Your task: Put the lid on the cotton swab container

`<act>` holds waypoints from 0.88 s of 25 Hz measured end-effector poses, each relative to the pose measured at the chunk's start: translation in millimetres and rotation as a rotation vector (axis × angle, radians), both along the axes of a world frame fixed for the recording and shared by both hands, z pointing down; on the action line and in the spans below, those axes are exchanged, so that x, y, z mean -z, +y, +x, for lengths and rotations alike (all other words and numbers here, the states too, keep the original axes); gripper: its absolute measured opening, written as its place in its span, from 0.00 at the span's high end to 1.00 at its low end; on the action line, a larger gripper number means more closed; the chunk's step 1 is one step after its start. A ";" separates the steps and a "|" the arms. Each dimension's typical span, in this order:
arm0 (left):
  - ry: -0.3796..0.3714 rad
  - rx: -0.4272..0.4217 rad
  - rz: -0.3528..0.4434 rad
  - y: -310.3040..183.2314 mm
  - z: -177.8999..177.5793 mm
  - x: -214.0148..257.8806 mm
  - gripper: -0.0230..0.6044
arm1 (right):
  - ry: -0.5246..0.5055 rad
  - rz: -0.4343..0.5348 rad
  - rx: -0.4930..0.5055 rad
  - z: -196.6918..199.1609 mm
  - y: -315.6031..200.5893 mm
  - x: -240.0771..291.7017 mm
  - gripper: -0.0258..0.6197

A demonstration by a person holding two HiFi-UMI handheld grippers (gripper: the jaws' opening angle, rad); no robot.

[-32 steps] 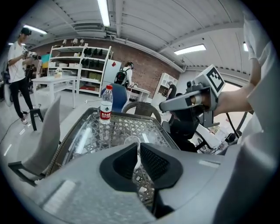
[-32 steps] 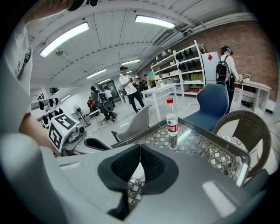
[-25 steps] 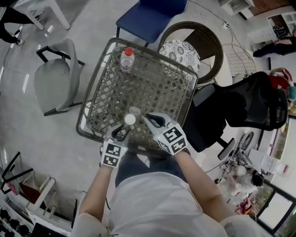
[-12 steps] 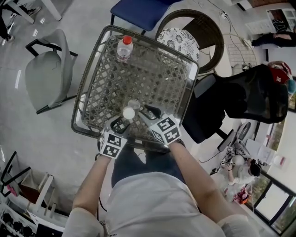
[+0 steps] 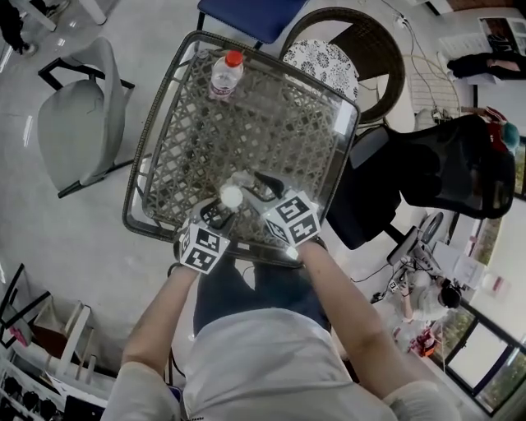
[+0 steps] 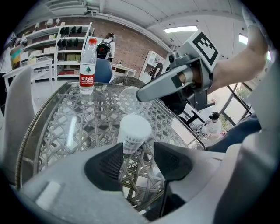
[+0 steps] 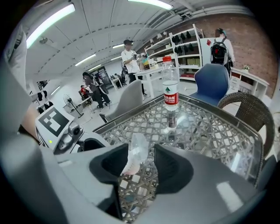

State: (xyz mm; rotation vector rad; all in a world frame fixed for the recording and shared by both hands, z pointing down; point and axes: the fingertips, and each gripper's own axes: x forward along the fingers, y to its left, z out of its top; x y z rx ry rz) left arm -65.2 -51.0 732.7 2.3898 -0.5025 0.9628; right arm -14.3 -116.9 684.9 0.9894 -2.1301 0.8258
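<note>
The white cotton swab container [image 6: 133, 133] stands upright on the glass table top [image 5: 271, 123], between the tips of my left gripper [image 6: 138, 151]. Those jaws are opening, with a gap on the container's right side. The clear lid [image 7: 136, 154] sits tilted on the glass between the jaws of my right gripper [image 7: 141, 153], which are also opening and not pressing on it. In the head view the container [image 5: 232, 196] and the lid [image 5: 243, 179] lie close together by the near table edge, flanked by the left gripper [image 5: 219, 212] and the right gripper [image 5: 258, 186].
A water bottle with a red cap [image 5: 223, 76] stands at the table's far left corner. Around the table are a grey chair [image 5: 74, 123], a blue chair [image 5: 251, 12], a wicker chair [image 5: 353, 49] and a black office chair [image 5: 444, 173].
Both grippers' jaws have spread apart. The right gripper has moved in around the clear lid. The container stays standing by the left gripper's tips.
</note>
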 end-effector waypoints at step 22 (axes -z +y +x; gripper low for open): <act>-0.002 0.005 0.034 -12.8 2.6 -11.1 0.63 | -0.034 -0.016 0.131 -33.7 29.3 15.4 0.68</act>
